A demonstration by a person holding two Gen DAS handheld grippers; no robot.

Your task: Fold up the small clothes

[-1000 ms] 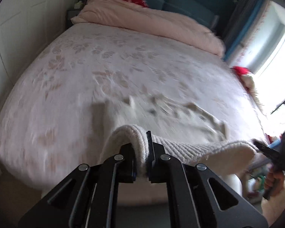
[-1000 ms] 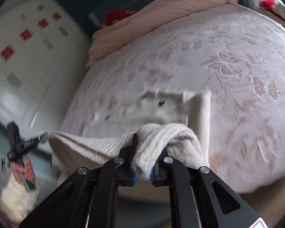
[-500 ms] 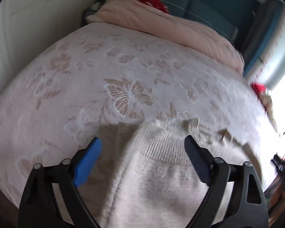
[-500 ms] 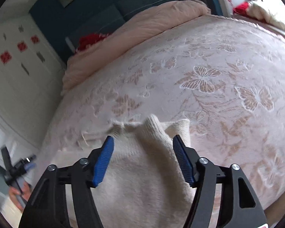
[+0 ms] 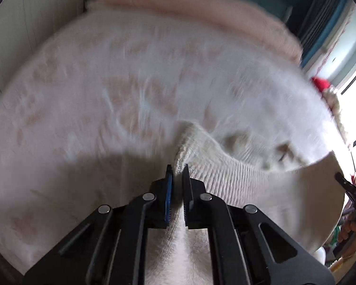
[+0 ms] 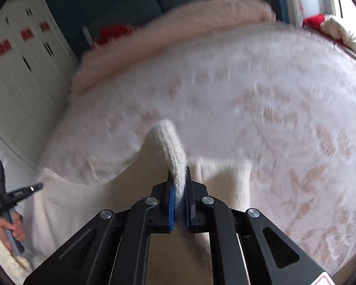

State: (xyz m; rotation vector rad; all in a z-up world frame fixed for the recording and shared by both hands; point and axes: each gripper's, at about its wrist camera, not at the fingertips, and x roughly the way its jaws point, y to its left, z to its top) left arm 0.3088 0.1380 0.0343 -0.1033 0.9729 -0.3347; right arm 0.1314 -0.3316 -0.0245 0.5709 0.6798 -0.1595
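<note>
Your left gripper (image 5: 177,169) is clamped on the ribbed edge of the cream knit sweater (image 5: 237,178), which hangs lifted over the butterfly-print bedspread (image 5: 95,95). Keep that edge taut toward your right gripper (image 5: 348,187) and level.

From the right wrist, your right gripper (image 6: 179,178) pinches a ribbed fold of the sweater (image 6: 166,142); match heights with your left hand (image 6: 10,225). No containers show in either view.
</note>
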